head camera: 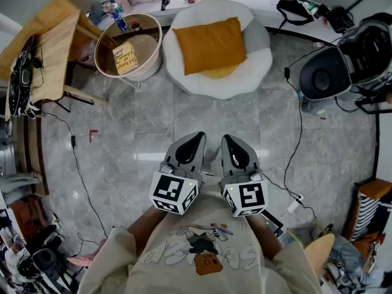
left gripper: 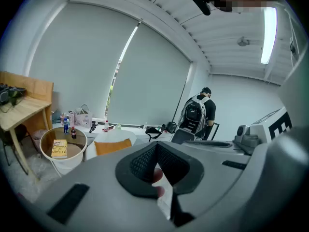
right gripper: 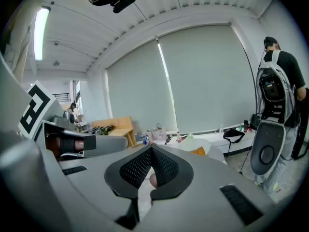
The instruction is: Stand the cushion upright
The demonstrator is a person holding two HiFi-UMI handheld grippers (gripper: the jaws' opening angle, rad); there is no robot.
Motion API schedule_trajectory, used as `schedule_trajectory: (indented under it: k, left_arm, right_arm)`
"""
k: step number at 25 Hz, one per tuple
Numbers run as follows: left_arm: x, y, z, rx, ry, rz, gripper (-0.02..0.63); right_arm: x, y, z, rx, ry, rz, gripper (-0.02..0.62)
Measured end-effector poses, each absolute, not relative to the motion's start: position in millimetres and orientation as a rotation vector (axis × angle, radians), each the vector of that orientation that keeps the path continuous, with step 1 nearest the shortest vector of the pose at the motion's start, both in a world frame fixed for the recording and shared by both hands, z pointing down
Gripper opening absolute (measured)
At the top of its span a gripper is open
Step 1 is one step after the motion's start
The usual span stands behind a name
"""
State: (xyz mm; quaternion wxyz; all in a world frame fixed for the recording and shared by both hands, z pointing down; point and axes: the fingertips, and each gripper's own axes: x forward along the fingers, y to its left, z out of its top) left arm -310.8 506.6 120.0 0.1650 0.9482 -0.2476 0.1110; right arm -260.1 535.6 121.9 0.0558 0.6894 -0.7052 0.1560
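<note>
Task not begun: beyond a round side table [head camera: 160, 41] bearing a book [head camera: 125, 57], the orange cushion [head camera: 210, 45] lies flat on the seat of a white armchair [head camera: 257, 66]. It is plump, rectangular and untouched. Well short of it, the left gripper [head camera: 195, 139] and right gripper [head camera: 228, 141] hover side by side above the grey floor, jaws pressed together on nothing. The reach, the grip and the lift upright are all left to do.
</note>
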Motion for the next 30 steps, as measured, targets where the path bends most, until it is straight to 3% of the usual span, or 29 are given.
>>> schedule_trajectory:
  k: [21, 30]
  left_arm:
    - [-202, 510, 151, 2.553, -0.758, 0.440, -0.003]
    - [-178, 450, 172, 2.477, -0.728, 0.462, -0.003]
  right_arm:
    - [-103, 544, 121, 2.176, -2.215, 0.521, 0.012]
    - [-75, 495, 153, 2.118, -2.089, 0.540, 0.012]
